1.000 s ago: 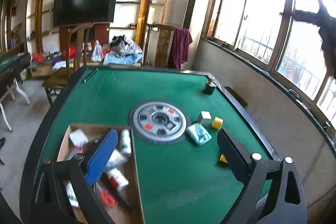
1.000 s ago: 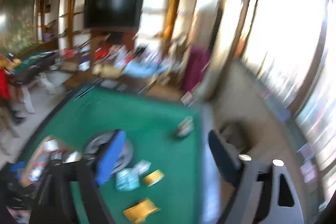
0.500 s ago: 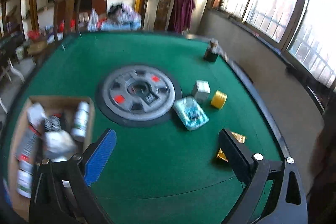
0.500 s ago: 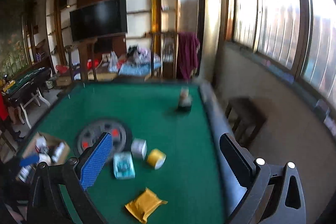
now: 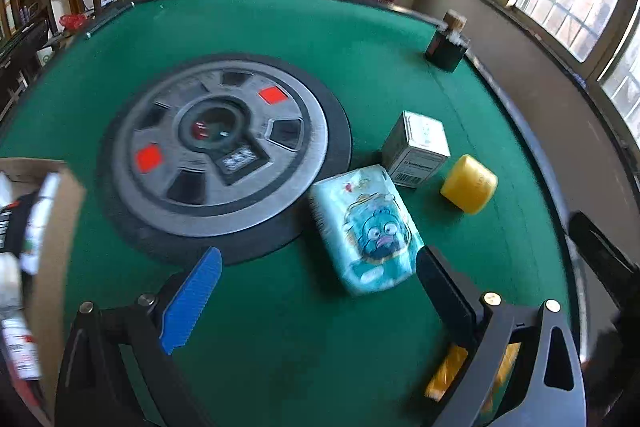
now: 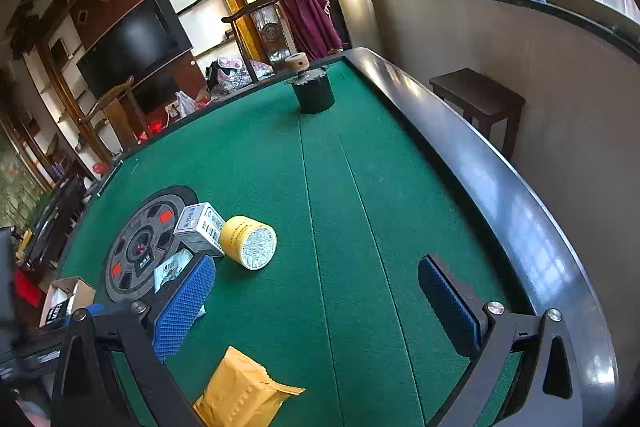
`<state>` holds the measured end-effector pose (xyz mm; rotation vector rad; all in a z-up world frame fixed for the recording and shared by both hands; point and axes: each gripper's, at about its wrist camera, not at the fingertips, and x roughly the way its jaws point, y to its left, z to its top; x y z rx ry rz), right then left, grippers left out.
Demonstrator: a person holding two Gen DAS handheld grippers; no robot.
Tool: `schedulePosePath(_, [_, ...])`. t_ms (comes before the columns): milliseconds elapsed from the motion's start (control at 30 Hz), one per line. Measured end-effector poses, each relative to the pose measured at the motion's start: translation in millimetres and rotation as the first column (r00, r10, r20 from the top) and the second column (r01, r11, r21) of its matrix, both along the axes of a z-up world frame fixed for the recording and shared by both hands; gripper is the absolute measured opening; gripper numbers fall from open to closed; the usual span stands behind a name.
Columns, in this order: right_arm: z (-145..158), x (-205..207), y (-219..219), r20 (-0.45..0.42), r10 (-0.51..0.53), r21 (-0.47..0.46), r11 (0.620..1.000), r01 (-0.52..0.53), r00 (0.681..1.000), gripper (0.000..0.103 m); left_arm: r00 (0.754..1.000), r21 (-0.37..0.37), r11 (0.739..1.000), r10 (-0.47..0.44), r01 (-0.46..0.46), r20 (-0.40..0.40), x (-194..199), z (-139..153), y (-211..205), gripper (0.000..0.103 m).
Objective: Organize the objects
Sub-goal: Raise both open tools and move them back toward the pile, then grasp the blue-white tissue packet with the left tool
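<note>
Loose items lie on the green table point(image 5: 280, 35): a pale blue tissue pack point(image 5: 366, 227), a small white box point(image 5: 416, 147), a yellow jar point(image 5: 470, 183) on its side and a yellow packet point(image 5: 448, 375). My left gripper point(image 5: 316, 259) is open, low over the felt, with the tissue pack just ahead near its right finger and the packet partly hidden under that finger. My right gripper point(image 6: 316, 263) is wide open over bare felt. The yellow jar point(image 6: 250, 241), white box point(image 6: 200, 227) and tissue pack point(image 6: 172, 267) sit by its left finger, and the yellow packet point(image 6: 240, 395) lies below it.
A cardboard box point(image 5: 52, 227) with several bottles and packs stands at the table's left. A grey round centre disc point(image 5: 216, 155) is set in the felt. A dark cup point(image 6: 312, 91) stands at the far edge. A raised black rim point(image 6: 500, 179) borders the table, with a dark stool point(image 6: 476, 99) beyond.
Both grippers have come down toward the table. The left one has swung right from the cardboard box to the tissue pack. The right one has rolled and tipped down over the felt.
</note>
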<state>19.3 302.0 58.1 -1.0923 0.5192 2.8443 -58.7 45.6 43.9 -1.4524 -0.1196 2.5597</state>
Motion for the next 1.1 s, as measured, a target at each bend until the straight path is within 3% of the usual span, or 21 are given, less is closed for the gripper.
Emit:
schedulePosePath(133, [-2.2,-0.8,-0.9,0.001,-0.004,-0.011,1.0,0.004,1.0,0.103,1.0,-0.046,0.999,0.022,-0.022,0.001,-8.5,-18.1,16.8,0.097])
schedulePosePath(400, [-5.0,-3.1,-19.0,0.006,0.048,-0.002,0.999,-0.048,0.999,0.103,0.993,-0.117,0.993,-0.023,0.009,-0.119,-8.8,-21.3,32.9,0.094])
schedulePosePath(433, [-5.2,-3.4,-20.9,0.007,0.051,0.004,0.999,-0.051,0.999,0.103,0.993,-0.09,0.996,-0.036,0.026,-0.11,-9.6,-22.3,30.3,0.089])
schedulePosePath(500, [-5.7,-2.8,-23.3,0.009,0.053,0.016,0.998,-0.053,0.999,0.103,0.991,-0.077,0.995,-0.064,0.055,-0.12,-8.4,-19.0,30.1,0.064])
schedulePosePath(567, [-6.6,-3.9,-23.9,0.014,0.05,0.023,0.998,-0.05,0.999,0.103,0.987,-0.079,0.991,-0.118,0.11,-0.112,-5.4,-13.9,32.2,0.026])
schedulePosePath(667, [-9.6,-5.1,-23.2,0.028,0.043,0.024,0.999,-0.044,0.999,0.103,0.98,-0.101,0.982,-0.169,0.158,-0.109,2.9,-8.9,31.1,0.014])
schedulePosePath(967, [-19.9,-11.6,-24.7,0.076,0.051,0.028,0.998,-0.054,0.996,0.103,0.98,0.012,0.989,-0.144,0.147,-0.136,49.6,20.2,-28.6,0.013])
schedulePosePath(1100, [-21.5,-11.3,-25.2,0.081,0.043,0.048,0.998,-0.047,0.996,0.103,0.971,-0.036,0.99,-0.14,0.136,-0.194,78.0,35.9,-44.0,0.013])
